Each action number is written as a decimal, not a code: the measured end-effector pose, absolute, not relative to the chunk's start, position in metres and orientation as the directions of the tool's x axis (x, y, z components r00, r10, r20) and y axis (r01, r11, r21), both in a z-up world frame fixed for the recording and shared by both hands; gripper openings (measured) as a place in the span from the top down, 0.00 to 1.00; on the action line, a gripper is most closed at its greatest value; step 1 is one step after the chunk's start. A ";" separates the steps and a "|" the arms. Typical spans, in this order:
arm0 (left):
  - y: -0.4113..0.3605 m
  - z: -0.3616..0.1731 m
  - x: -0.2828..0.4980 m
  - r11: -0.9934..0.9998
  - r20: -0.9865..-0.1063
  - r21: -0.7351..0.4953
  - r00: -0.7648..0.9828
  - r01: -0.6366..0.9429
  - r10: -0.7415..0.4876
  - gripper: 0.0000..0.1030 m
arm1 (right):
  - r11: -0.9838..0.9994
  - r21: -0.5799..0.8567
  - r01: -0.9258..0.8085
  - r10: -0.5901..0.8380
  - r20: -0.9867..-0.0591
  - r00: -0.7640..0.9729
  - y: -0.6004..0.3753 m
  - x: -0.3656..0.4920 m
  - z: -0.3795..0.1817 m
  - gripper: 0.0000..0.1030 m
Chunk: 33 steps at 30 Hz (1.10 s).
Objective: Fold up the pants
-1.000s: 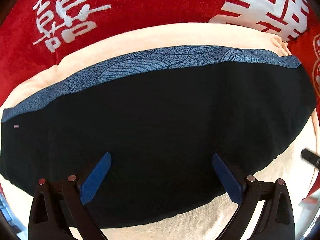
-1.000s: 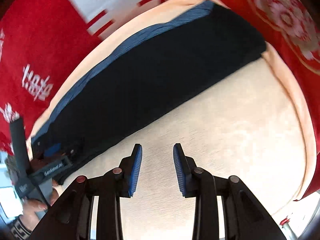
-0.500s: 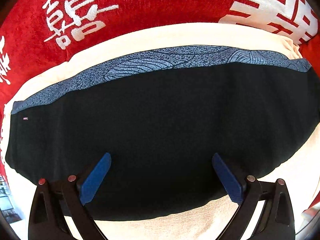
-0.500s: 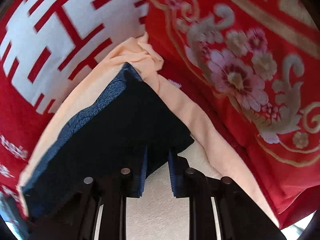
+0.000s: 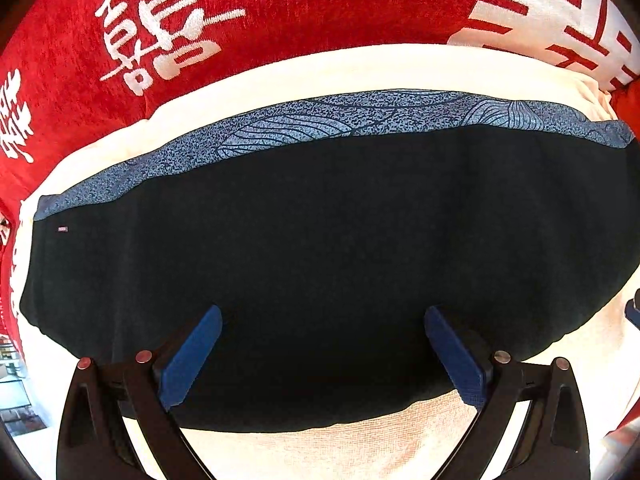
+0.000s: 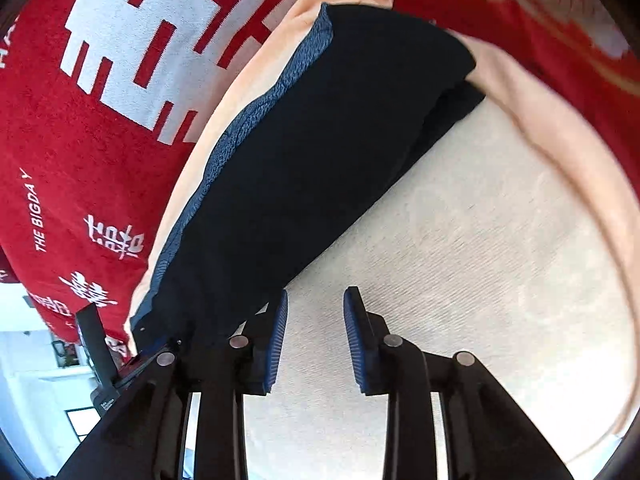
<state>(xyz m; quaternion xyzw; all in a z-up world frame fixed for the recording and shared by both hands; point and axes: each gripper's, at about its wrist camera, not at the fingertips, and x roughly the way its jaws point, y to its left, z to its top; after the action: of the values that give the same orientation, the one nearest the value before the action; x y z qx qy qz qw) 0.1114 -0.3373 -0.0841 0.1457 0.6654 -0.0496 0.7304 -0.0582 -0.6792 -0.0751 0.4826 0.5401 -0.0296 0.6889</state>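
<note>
- Left gripper [image 5: 322, 344]: blue pads spread wide over the dark pants [image 5: 320, 248], pointing straight down, nothing pinched between them. Its view is close to what it was a second ago; only slightly more of the garment fits in the picture now.
- Right gripper [image 6: 316, 334]: jaws narrow and opening, with only bare cream towel [image 6: 460, 248] in the gap. Left pad sits just beside the near edge of the pants; I cannot tell whether it touches.
- Change: half a second ago this gripper was at the far corner of the pants with a tighter gap. Now it sits back along the near edge over towel, holding nothing.
- Pants: lying folded into a long dark band on the cream towel, which rests on a red blanket [image 5: 280, 8] with white characters. Patterned blue strip [image 5: 340, 120] runs along the far edge. A second layer shows under the far corner in the right view.
- Reading: the corner looks to have been tidied and let go. Both tools are free, so one fold seems settled, and a fresh hold would be needed for any further fold.
- Watch: the stepped layers at that corner may be slightly misaligned.
</note>
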 end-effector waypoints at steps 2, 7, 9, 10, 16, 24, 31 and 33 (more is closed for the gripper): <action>-0.339 -0.084 0.112 0.952 -0.986 0.150 0.111 0.268 0.124 0.01 | 0.516 0.640 0.569 0.484 -0.766 0.422 -0.679 -0.052 -0.081 0.68; -0.342 -0.084 0.113 0.950 -0.985 0.156 0.110 0.270 0.131 0.01 | 0.498 0.643 0.581 0.485 -0.763 0.428 -0.685 -0.051 -0.086 0.65; -0.343 -0.084 0.111 0.951 -0.986 0.155 0.108 0.268 0.130 0.01 | 0.495 0.645 0.582 0.487 -0.761 0.429 -0.688 -0.056 -0.085 0.65; -0.344 -0.084 0.111 0.951 -0.986 0.155 0.106 0.267 0.131 0.01 | 0.494 0.646 0.582 0.487 -0.760 0.430 -0.688 -0.056 -0.086 0.65; -0.348 -0.083 0.116 0.945 -0.982 0.177 0.106 0.275 0.154 0.01 | 0.506 0.617 0.604 0.418 -0.787 0.453 -0.700 -0.055 -0.081 0.65; -0.370 -0.067 0.112 0.924 -0.972 0.215 0.160 0.316 0.171 0.01 | 0.490 0.575 0.655 0.342 -0.818 0.463 -0.735 -0.045 -0.082 0.93; -0.425 -0.040 0.117 0.929 -0.980 0.092 0.198 0.358 0.021 0.01 | 0.647 0.519 0.558 0.273 -0.842 0.466 -0.730 -0.028 -0.052 0.93; -0.443 -0.040 0.120 0.929 -0.979 0.066 0.204 0.364 -0.010 0.01 | 0.619 0.532 0.578 0.290 -0.839 0.461 -0.733 -0.032 -0.059 0.93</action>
<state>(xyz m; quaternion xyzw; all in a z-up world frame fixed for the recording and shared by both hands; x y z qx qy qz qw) 0.1203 -0.4429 -0.0404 0.1427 0.6190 -0.1226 0.7625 -0.0315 -0.7333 -0.0591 0.4254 0.5102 -0.0969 0.7412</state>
